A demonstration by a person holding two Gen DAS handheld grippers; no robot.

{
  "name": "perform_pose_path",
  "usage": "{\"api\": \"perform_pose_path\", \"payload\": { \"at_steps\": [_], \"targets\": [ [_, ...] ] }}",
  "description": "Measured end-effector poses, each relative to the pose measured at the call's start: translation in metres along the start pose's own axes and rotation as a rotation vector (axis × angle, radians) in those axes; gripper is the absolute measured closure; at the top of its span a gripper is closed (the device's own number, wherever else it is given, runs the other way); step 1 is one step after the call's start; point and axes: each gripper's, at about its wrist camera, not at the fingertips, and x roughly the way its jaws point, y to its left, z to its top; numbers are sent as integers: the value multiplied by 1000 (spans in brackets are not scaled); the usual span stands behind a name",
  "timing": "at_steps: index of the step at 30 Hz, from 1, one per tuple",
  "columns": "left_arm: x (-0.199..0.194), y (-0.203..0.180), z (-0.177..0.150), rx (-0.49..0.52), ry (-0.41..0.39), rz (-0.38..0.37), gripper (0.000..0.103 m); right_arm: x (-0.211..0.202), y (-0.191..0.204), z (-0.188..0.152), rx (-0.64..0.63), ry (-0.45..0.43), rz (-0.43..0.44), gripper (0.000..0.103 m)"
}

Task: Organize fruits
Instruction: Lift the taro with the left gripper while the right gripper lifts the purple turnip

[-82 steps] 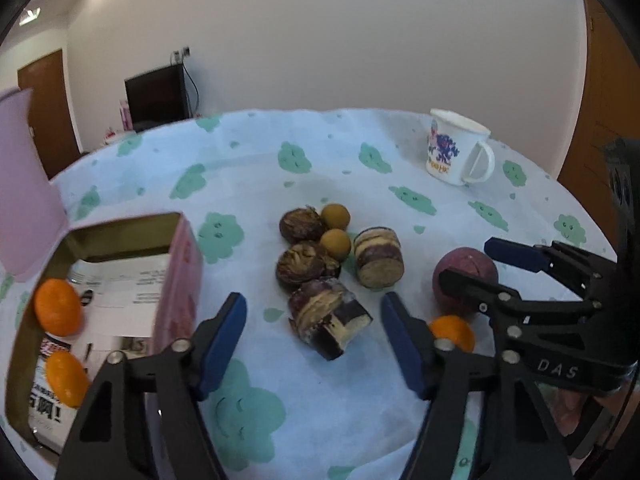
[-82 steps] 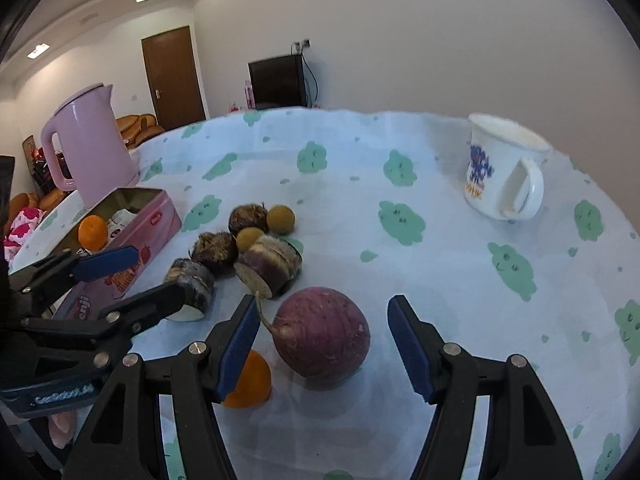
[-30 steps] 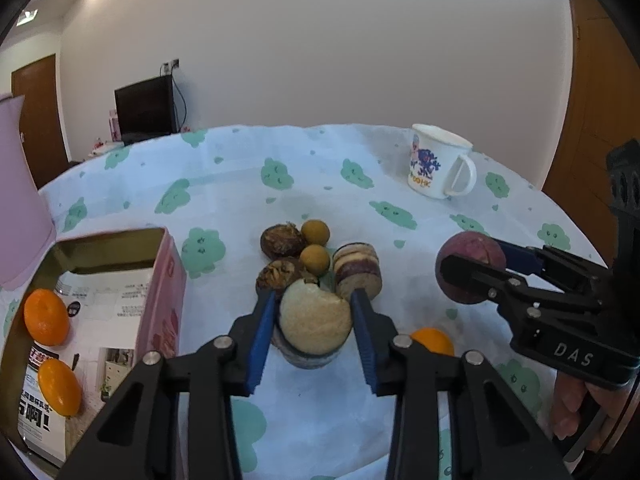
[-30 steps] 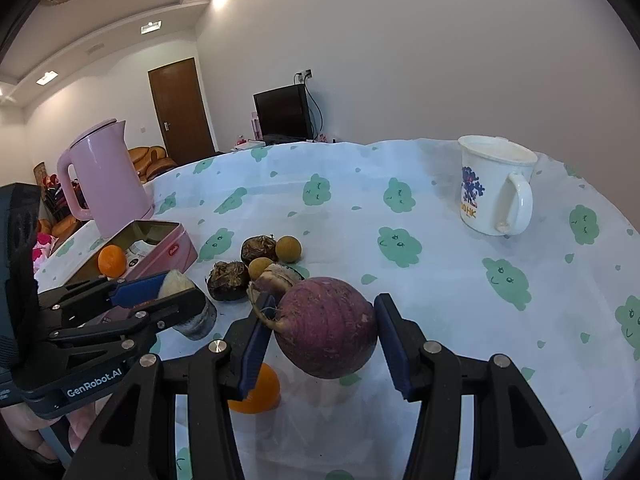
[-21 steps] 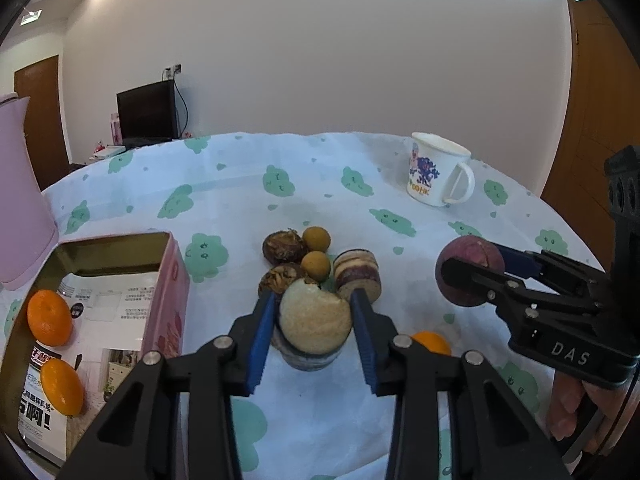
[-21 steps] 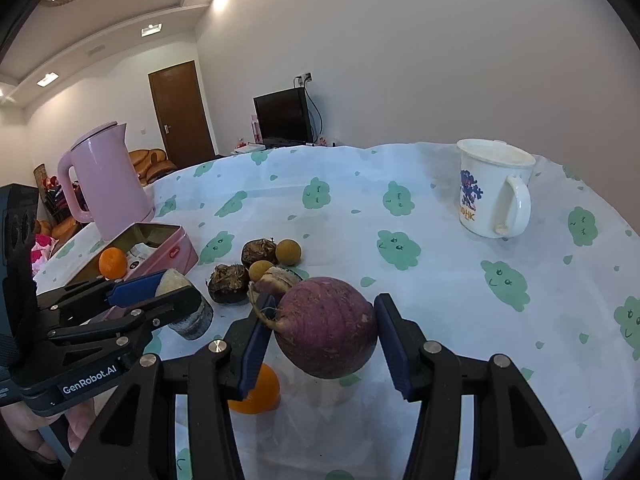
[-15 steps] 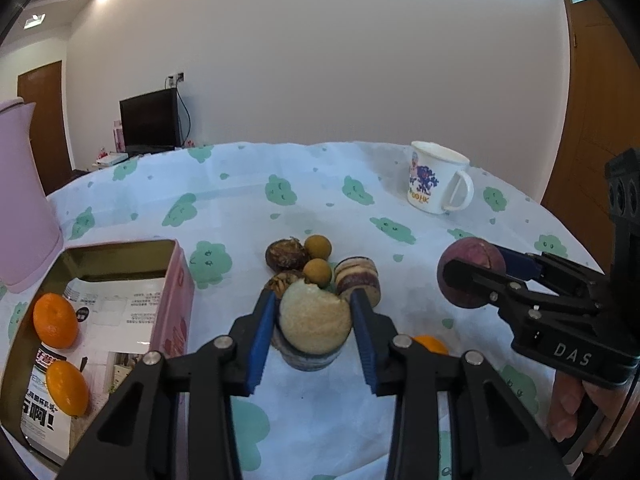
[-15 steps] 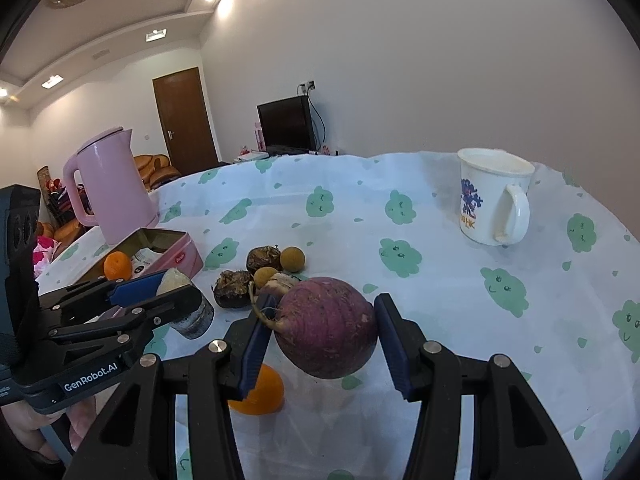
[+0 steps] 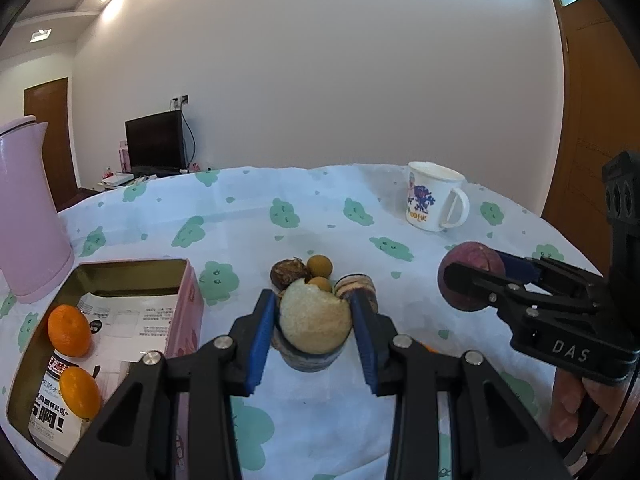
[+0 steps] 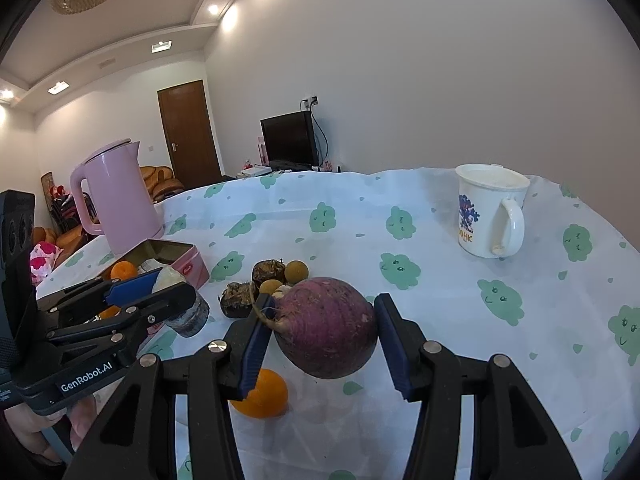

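The left gripper [image 9: 314,330] has its jaws clamped on a cut taro piece [image 9: 313,324], pale face up, lifted clear of the table [image 9: 320,208] at the lower centre of the left wrist view. The right gripper [image 10: 320,336] has its jaws clamped on a round purple fruit [image 10: 328,332], also held off the cloth, at the centre of the right wrist view.

Behind the taro piece, in the middle of the left view, a small cluster lies on the table: a dark brown fruit [image 9: 289,273], two small yellow-brown balls [image 9: 319,266] and another banded taro chunk [image 9: 356,283]. A loose orange [image 10: 262,394] sits on the cloth under the right gripper.

At the lower left of the left view stands an open pink tin [image 9: 188,304], lined with printed paper, holding two oranges [image 9: 69,330] along its left side. A pink kettle [image 9: 28,216] stands at the left edge behind it. A white mug [image 9: 434,196] with a blue print stands upright at the upper right; its inside cannot be seen.
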Motion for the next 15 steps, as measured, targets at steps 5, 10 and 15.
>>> {"api": "perform_pose_path", "payload": {
  "at_steps": [5, 10, 15],
  "targets": [
    [-4, 1, 0, 1, -23, 1, 63, -3, 0, 0, 2, -12, 1, 50],
    [-7, 1, 0, -2, -34, 0, 63, -7, 1, 0, -7, -35, 0, 50],
    [-8, 1, -1, -3, -42, 0, 63, -18, 9, 0, -44, -88, -10, 50]
  ]
}}
